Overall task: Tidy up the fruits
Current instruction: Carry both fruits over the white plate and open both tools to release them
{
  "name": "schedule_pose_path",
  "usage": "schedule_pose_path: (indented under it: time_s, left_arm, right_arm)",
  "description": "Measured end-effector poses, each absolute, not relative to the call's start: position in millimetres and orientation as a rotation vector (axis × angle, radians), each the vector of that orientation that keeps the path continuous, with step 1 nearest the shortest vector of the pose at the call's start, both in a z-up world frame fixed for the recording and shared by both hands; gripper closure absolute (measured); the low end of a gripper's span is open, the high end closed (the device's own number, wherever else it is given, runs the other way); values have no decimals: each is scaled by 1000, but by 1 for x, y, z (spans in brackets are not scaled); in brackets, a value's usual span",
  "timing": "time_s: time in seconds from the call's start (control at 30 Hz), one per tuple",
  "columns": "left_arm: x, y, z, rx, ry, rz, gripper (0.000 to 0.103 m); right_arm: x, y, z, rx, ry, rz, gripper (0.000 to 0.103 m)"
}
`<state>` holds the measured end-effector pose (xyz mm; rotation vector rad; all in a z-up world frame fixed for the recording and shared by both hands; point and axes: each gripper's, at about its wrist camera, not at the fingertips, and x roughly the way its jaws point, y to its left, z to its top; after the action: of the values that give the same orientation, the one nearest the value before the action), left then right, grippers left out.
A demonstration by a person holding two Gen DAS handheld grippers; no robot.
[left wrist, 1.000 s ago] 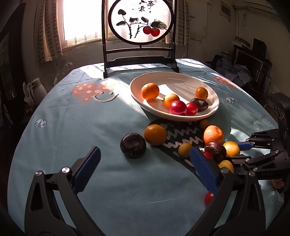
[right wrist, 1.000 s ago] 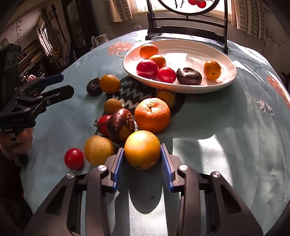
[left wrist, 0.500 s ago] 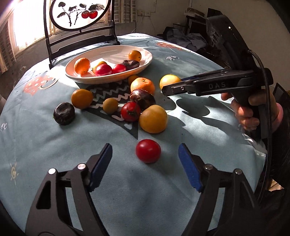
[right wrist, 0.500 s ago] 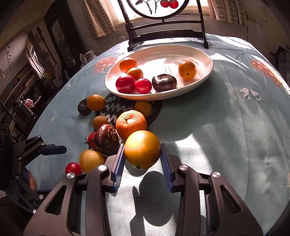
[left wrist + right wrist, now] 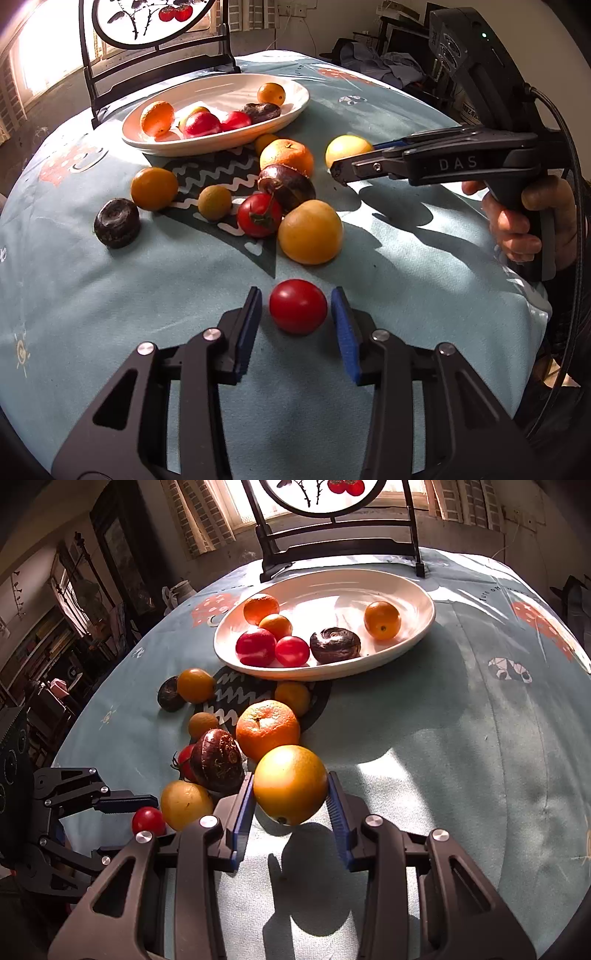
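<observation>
The left gripper (image 5: 296, 314) is closing around a small red tomato (image 5: 297, 311) that sits alone on the bench (image 5: 110, 314), nearest the person and apart from the loose pile. The tomato lies between the blue pads (image 5: 341, 332), and a narrow gap shows on each side, so no contact is made yet. The right gripper (image 5: 290, 805) is clamped on a large yellow-orange fruit (image 5: 290, 783), both pads pressed against its sides; its shadow falls clear below it, which suggests it is lifted off the cloth. The white plate (image 5: 413, 635) stands at the far side of the bench and already carries six fruits toward its left and middle, with bare space at the back and right. The loose pile (image 5: 280, 184) lies between the plate and the grippers. Judgement: the step in hand is securing the tomato. The pads should meet it at its widest line, evenly, since a round, smooth fruit is likely to squirt forward if pinched near the front. Pressure should be light; the skin looks soft. Once held, it should be raised straight up before travelling, to clear the orange fruit (image 5: 310, 232) just beyond it. The right load should go to the plate's open area, set down gently so it does not roll into the others.
</observation>
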<state>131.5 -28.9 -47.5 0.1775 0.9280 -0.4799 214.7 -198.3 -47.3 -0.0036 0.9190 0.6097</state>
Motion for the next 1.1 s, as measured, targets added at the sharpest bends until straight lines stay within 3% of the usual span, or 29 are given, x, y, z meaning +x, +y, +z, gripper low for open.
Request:
schedule_pose_path:
  time_s: [0.13, 0.5, 0.77, 1.03, 1.1]
  left_arm:
    - [133, -30, -48, 186, 932, -481, 73]
    - [143, -20, -29, 183, 890, -480, 73]
    - [239, -2, 17, 86, 781, -328, 73]
    - [322, 8, 4, 26, 844, -228, 73]
    - [327, 8, 1, 26, 847, -205, 66]
  right_arm:
    - [215, -199, -47, -4, 917, 606, 65]
    - [216, -202, -40, 45, 882, 639, 65]
    - [263, -199, -9, 54, 687, 503, 65]
    - [324, -188, -21, 65, 720, 482, 65]
    - [330, -182, -24, 55, 726, 481, 63]
